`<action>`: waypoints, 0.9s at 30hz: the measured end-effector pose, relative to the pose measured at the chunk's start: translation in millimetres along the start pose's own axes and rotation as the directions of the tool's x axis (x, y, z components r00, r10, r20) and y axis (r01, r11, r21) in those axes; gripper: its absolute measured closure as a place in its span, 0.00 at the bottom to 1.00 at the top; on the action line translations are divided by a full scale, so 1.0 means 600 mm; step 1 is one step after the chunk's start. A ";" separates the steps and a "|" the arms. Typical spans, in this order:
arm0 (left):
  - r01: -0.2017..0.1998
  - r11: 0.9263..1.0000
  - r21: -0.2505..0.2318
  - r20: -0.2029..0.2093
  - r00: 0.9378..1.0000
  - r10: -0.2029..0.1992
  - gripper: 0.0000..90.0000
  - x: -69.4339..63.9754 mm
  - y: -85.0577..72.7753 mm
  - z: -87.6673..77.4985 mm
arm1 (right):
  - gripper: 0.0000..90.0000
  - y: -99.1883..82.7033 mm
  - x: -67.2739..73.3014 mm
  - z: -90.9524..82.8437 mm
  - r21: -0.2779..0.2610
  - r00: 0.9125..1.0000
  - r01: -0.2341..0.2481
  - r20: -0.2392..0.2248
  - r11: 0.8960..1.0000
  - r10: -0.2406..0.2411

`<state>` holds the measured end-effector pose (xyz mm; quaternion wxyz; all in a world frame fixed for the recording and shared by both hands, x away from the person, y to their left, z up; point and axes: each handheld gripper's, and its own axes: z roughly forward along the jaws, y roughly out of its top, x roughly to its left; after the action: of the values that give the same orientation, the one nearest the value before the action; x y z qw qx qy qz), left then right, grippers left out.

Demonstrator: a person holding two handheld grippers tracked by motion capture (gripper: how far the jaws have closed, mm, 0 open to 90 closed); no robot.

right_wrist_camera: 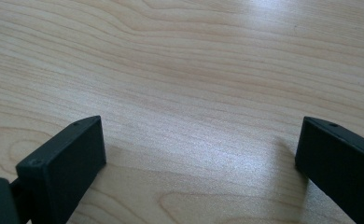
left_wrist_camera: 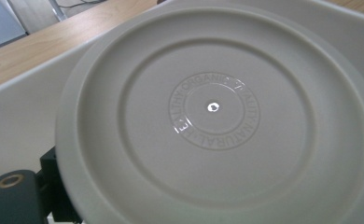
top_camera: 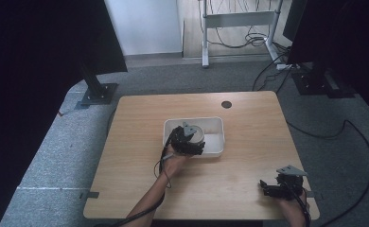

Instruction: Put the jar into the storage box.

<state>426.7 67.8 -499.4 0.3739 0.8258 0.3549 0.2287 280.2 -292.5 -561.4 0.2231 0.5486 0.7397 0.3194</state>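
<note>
Carefully now: my left claw (top_camera: pixel 188 142) is over the near left corner of the white tub (top_camera: pixel 216 124), gripping the rim of a round plate (left_wrist_camera: pixel 213 112) that stands tilted inside it. I should lower it slowly and let go only once it rests flat. The tub holds just that plate. My right claw (right_wrist_camera: pixel 201 154) waits released, well right of the tub, low over the surface (top_camera: pixel 249 113).

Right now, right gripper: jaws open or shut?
Open. The right gripper has its two black jaws wide apart over the bare light wooden table, nothing between them.
</note>
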 end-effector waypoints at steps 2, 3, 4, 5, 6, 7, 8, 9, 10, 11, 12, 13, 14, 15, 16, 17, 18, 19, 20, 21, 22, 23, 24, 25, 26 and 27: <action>0.001 1.000 0.004 -0.008 1.000 -0.001 0.11 0.000 -0.003 0.005 | 0.01 0.000 0.000 0.000 0.000 1.000 0.000 0.000 1.000 0.000; 0.004 1.000 0.002 -0.009 1.000 -0.004 0.11 -0.001 -0.005 0.008 | 0.01 0.000 0.000 0.000 0.000 1.000 0.000 0.000 1.000 0.000; 0.003 1.000 0.006 -0.010 1.000 -0.003 0.11 -0.001 -0.007 0.011 | 0.02 0.000 0.000 0.000 0.000 1.000 0.000 0.000 1.000 0.000; 0.003 1.000 0.012 -0.011 1.000 -0.003 0.11 -0.002 -0.008 0.013 | 0.02 0.000 0.000 0.000 0.000 1.000 0.000 -0.001 1.000 0.000; 0.001 1.000 0.015 -0.014 1.000 -0.001 0.11 -0.002 -0.010 0.016 | 0.02 0.000 0.000 0.000 0.000 1.000 0.000 -0.001 1.000 0.000; 0.004 1.000 0.016 -0.015 1.000 -0.004 0.11 -0.003 -0.011 0.019 | 0.02 0.000 0.000 0.000 0.000 1.000 0.000 -0.001 1.000 0.000; 0.004 1.000 0.021 -0.015 1.000 -0.003 0.11 -0.003 -0.012 0.022 | 0.02 0.000 0.000 0.000 0.000 1.000 0.000 -0.001 1.000 0.000; 0.007 1.000 0.023 -0.016 1.000 -0.007 0.11 -0.003 -0.013 0.024 | 0.02 0.000 0.000 0.000 0.000 1.000 0.000 -0.001 1.000 0.000; 0.010 1.000 0.027 -0.017 1.000 -0.009 0.11 -0.003 -0.014 0.027 | 0.02 0.000 0.000 0.000 0.000 1.000 0.000 -0.001 1.000 0.000; 0.012 0.999 0.029 -0.017 1.000 -0.012 0.11 -0.003 -0.015 0.030 | 0.02 0.000 0.000 0.000 0.000 1.000 0.000 -0.001 1.000 0.000; 0.012 0.999 0.034 -0.018 1.000 -0.012 0.11 -0.003 -0.016 0.031 | 0.02 0.000 0.000 0.000 0.000 1.000 0.000 -0.001 1.000 0.000; 0.013 0.999 0.036 -0.020 1.000 -0.012 0.11 -0.003 -0.016 0.033 | 0.02 0.000 0.000 0.000 0.000 1.000 0.000 -0.001 1.000 0.000; 0.013 0.999 0.038 -0.021 1.000 -0.013 0.11 -0.003 -0.016 0.034 | 0.02 0.000 0.000 0.000 0.000 1.000 0.000 -0.001 1.000 0.000; 0.019 0.999 0.041 -0.020 1.000 -0.019 0.11 -0.003 -0.017 0.035 | 0.02 0.000 0.000 0.000 0.000 1.000 0.000 -0.001 1.000 0.000; 0.019 0.999 0.045 -0.019 1.000 -0.018 0.11 -0.003 -0.017 0.036 | 0.02 0.000 0.000 0.000 0.000 1.000 0.000 -0.001 1.000 0.000; 0.022 0.999 0.048 -0.019 1.000 -0.021 0.11 -0.004 -0.018 0.038 | 0.02 0.000 0.000 0.000 0.000 1.000 0.000 -0.001 1.000 0.000; 0.028 0.999 0.044 -0.020 0.999 -0.027 0.11 -0.004 -0.019 0.038 | 0.02 0.000 0.000 0.000 0.000 1.000 0.000 -0.001 1.000 0.000; 0.033 0.998 0.046 -0.021 0.999 -0.032 0.11 -0.004 -0.019 0.038 | 0.02 0.000 0.000 0.000 0.000 1.000 0.000 -0.001 1.000 0.000; 0.040 0.998 0.047 -0.022 0.999 -0.039 0.11 -0.004 -0.019 0.038 | 0.02 0.000 0.000 0.000 0.000 1.000 0.000 -0.001 1.000 0.000; 0.041 0.998 0.049 -0.023 0.999 -0.040 0.11 -0.003 -0.019 0.038 | 0.02 0.000 0.000 0.000 0.000 1.000 0.001 -0.001 1.000 -0.001; 0.048 0.998 0.047 -0.023 0.999 -0.047 0.11 -0.004 -0.019 0.038 | 0.02 0.000 0.000 0.000 0.000 1.000 0.000 -0.001 1.000 0.000; 0.053 0.997 0.048 -0.024 0.998 -0.052 0.11 -0.003 -0.019 0.039 | 0.02 0.000 0.000 0.000 0.000 1.000 0.001 -0.001 1.000 -0.001; 0.058 0.997 0.049 -0.024 0.998 -0.057 0.11 -0.002 -0.019 0.039 | 0.02 0.000 0.000 0.000 0.000 1.000 0.001 -0.001 1.000 -0.001; 0.066 0.996 0.055 -0.021 0.998 -0.065 0.11 -0.001 -0.019 0.039 | 0.02 0.000 0.000 0.000 -0.001 1.000 0.001 -0.001 1.000 -0.001; 0.078 0.995 0.058 -0.016 0.997 -0.077 0.11 0.000 -0.019 0.039 | 0.02 0.000 0.000 0.000 0.000 1.000 0.001 -0.002 1.000 -0.001; 0.085 0.995 0.060 -0.015 0.996 -0.084 0.11 0.002 -0.019 0.039 | 0.02 0.000 0.000 0.000 -0.001 1.000 0.002 -0.001 1.000 -0.002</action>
<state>437.8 63.2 -522.6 0.3560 0.8195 0.3986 0.2069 280.1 -292.4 -561.4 0.2229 0.5478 0.7402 0.3198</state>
